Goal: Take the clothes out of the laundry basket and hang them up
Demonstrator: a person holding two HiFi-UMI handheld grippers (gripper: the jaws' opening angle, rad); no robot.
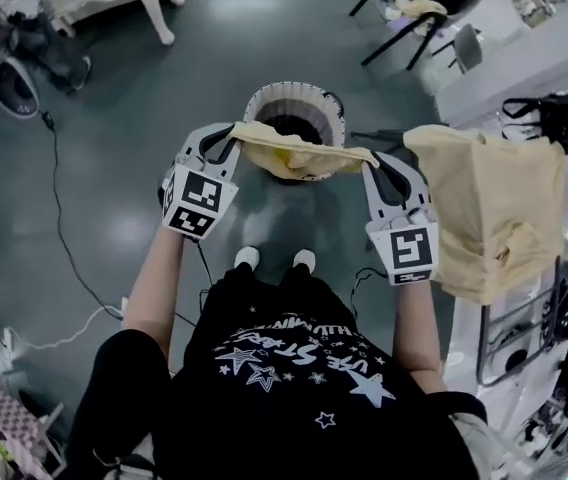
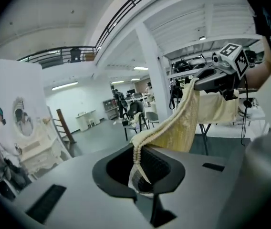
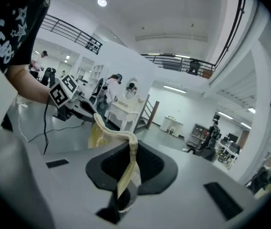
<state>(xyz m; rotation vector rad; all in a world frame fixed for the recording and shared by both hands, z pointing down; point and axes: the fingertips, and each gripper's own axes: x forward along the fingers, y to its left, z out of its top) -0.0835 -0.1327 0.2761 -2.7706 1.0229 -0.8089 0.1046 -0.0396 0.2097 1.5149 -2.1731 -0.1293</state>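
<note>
Head view: gripping a yellow garment [image 1: 299,156] at both ends, with the left claw [image 1: 230,134] on its 9 o'clock end and the right claw [image 1: 372,164] on its 3 o'clock end. Slung sagging between the two, directly above the laundry basket [image 1: 264,96] on the floor at 12 o'clock from the shoes. Hanging at 3 o'clock of the right claw: a cream cloth [image 1: 494,218].

Left gripper view: left claw [image 2: 138,174] clamped narrow on the garment's [image 2: 173,132] gathered edge, stretching toward 1 o'clock to the right claw [image 2: 220,80].

Right gripper view: right claw [image 3: 125,187] pinched narrow on a fold of the garment [image 3: 126,168], trailing toward 10 o'clock to the left claw [image 3: 78,108].
</note>
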